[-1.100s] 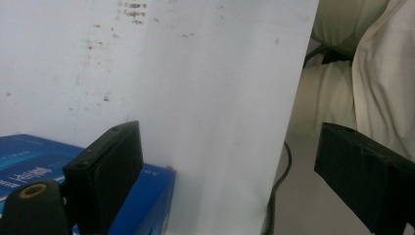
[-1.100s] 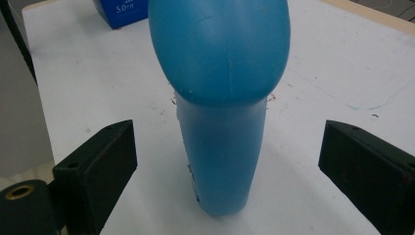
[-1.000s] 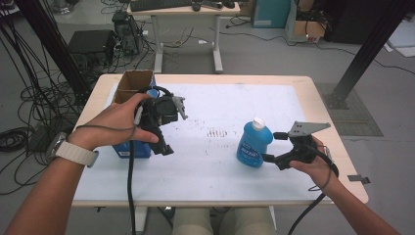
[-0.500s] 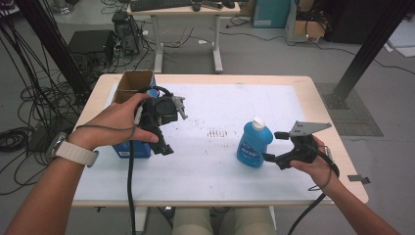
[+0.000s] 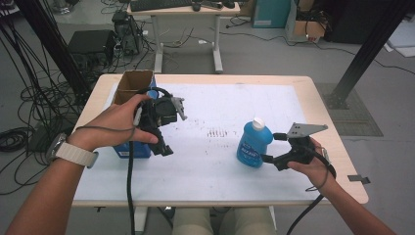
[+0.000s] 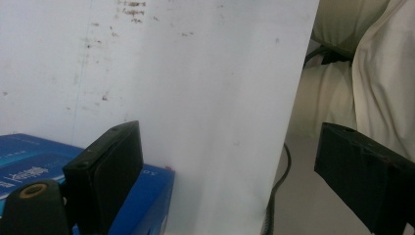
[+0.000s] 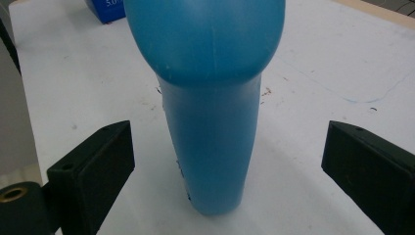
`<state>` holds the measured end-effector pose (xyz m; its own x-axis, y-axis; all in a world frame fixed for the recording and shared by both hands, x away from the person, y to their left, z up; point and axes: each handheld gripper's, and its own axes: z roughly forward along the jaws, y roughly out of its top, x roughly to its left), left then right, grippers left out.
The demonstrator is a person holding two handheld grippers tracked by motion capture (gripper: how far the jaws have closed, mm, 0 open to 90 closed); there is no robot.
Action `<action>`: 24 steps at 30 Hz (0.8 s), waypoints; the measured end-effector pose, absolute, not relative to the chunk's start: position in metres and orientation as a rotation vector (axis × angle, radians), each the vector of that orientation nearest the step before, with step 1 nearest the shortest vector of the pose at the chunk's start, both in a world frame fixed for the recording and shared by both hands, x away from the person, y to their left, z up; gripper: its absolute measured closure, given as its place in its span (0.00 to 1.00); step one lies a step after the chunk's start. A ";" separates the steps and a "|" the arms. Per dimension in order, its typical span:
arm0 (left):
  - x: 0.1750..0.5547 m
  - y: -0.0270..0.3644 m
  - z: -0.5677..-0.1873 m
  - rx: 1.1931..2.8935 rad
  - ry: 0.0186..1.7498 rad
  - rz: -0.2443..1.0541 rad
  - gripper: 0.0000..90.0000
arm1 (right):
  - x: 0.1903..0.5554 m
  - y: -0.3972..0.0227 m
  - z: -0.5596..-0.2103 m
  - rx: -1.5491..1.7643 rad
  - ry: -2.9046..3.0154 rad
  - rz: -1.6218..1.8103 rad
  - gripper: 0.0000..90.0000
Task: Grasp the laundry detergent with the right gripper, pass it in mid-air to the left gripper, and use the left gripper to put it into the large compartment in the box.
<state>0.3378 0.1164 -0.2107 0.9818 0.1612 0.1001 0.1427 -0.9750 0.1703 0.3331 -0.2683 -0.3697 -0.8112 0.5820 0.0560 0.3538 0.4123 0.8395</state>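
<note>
Cables and desks crowd the floor beyond a table (image 5: 337, 147) under white sheeting. At its nine o'clock edge stands a blue box (image 5: 128, 149) with an open cardboard box (image 5: 133, 81) behind it, both within easy reach of the left gripper (image 5: 164, 147), which hangs beside them, jaws wide and empty. Toward four o'clock the blue bottle (image 5: 253, 145) stands upright between the right gripper (image 5: 269, 147)'s spread jaws, untouched, likely lined up for grasping.

mid table (image 5: 215, 161) w/ white sheet lies bare, wide passage. blue bottle (image 5: 253, 143) blocks right side; blue box (image 5: 128, 149) & cardboard box (image 5: 133, 81) crowd left edge.
</note>
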 end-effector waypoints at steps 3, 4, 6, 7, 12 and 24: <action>0.338 0.117 -0.211 2.964 0.229 0.167 0.12 | 0.334 -0.266 -0.373 0.819 2.423 1.353 0.05; 0.338 0.117 -0.211 2.964 0.232 0.164 0.12 | 0.334 -0.266 -0.373 0.821 2.418 1.354 0.05; 0.338 0.117 -0.212 2.967 0.231 0.160 0.12 | 0.335 -0.265 -0.375 0.823 2.407 1.365 0.05; 0.338 0.117 -0.212 2.967 0.232 0.160 0.12 | 0.336 -0.264 -0.376 0.826 2.407 1.367 0.04; 0.339 0.117 -0.212 2.963 0.235 0.162 0.13 | 0.337 -0.261 -0.379 0.818 2.400 1.373 0.04; 0.339 0.119 -0.212 2.963 0.234 0.155 0.13 | 0.339 -0.255 -0.386 0.806 2.382 1.395 0.04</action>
